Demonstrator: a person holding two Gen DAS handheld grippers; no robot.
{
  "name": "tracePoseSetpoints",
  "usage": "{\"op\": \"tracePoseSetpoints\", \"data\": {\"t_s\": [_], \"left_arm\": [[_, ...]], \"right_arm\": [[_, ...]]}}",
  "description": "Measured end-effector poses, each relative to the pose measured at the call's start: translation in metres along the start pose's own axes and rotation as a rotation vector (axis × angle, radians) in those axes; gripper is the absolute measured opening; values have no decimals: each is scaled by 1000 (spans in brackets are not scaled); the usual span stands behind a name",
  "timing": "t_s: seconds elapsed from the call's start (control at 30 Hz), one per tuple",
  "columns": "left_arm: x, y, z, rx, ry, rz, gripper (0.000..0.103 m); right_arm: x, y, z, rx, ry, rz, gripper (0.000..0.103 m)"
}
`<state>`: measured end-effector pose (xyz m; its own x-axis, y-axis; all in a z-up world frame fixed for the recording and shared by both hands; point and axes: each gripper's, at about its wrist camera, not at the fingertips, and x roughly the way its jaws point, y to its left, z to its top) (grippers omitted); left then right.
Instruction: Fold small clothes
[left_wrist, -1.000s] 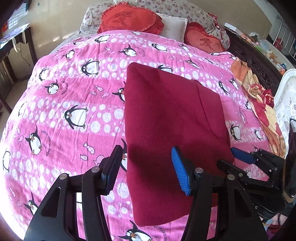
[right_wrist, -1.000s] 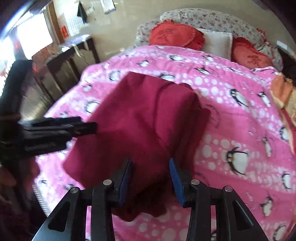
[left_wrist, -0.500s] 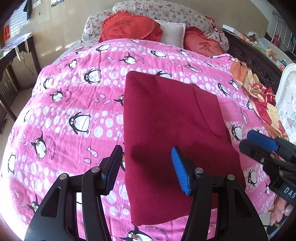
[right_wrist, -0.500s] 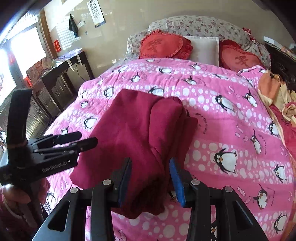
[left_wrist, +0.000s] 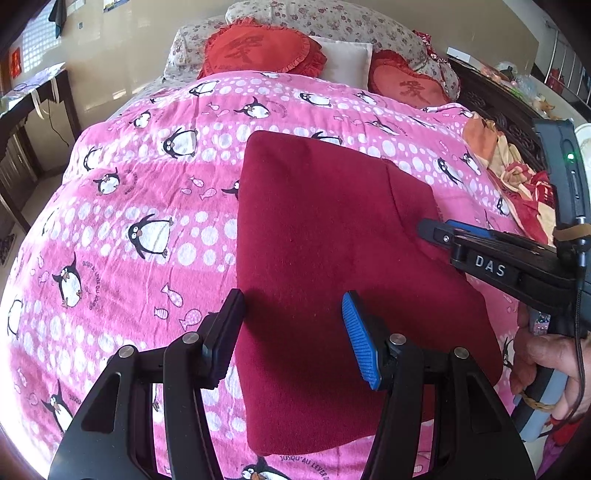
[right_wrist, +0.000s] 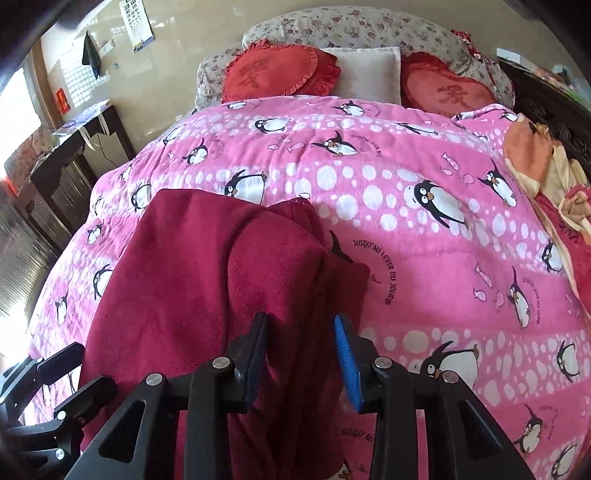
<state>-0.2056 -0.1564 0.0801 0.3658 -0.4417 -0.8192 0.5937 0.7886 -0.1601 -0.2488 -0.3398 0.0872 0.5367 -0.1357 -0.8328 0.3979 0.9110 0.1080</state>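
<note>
A dark red folded garment (left_wrist: 332, 266) lies flat on the pink penguin blanket (left_wrist: 129, 206). My left gripper (left_wrist: 291, 336) is open and empty, hovering above the garment's near left part. My right gripper (right_wrist: 300, 352) is open over the garment's (right_wrist: 207, 280) right edge, where loose folds bunch up; cloth lies between its jaws but is not pinched. In the left wrist view the right gripper (left_wrist: 430, 229) comes in from the right, its tips at the garment's right edge.
Two red heart cushions (left_wrist: 258, 50) and a white pillow (left_wrist: 345, 61) lie at the bed's head. Crumpled orange and red bedding (left_wrist: 517, 177) lies along the right side by a dark wooden frame. A dark desk (right_wrist: 74, 147) stands left of the bed.
The right gripper has moved forward along the garment's right edge, and both cameras have drawn closer to the garment. The garment lies as before.
</note>
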Motion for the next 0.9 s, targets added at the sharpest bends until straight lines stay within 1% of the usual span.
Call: {"op": "tracePoseSetpoints", "data": {"t_s": [0.23, 0.3, 0.37, 0.43, 0.63, 0.9], "left_arm": [[-4, -1, -2, 12, 5, 28, 55], [-8, -1, -2, 12, -1, 40, 55], [-13, 0, -3, 5, -10, 51, 55], [-19, 2, -3, -2, -21, 60, 55], [-37, 9, -5, -19, -57, 72, 55], [-59, 13, -6, -15, -108, 82, 55]], "right_arm": [[-45, 10, -15, -5, -50, 2, 35], [-60, 13, -23, -1, -69, 6, 40], [-70, 16, -29, 3, -83, 13, 47], [-79, 20, -35, 0, -90, 17, 47], [-92, 31, -42, -8, -90, 17, 47], [-103, 45, -47, -9, -98, 18, 48]]}}
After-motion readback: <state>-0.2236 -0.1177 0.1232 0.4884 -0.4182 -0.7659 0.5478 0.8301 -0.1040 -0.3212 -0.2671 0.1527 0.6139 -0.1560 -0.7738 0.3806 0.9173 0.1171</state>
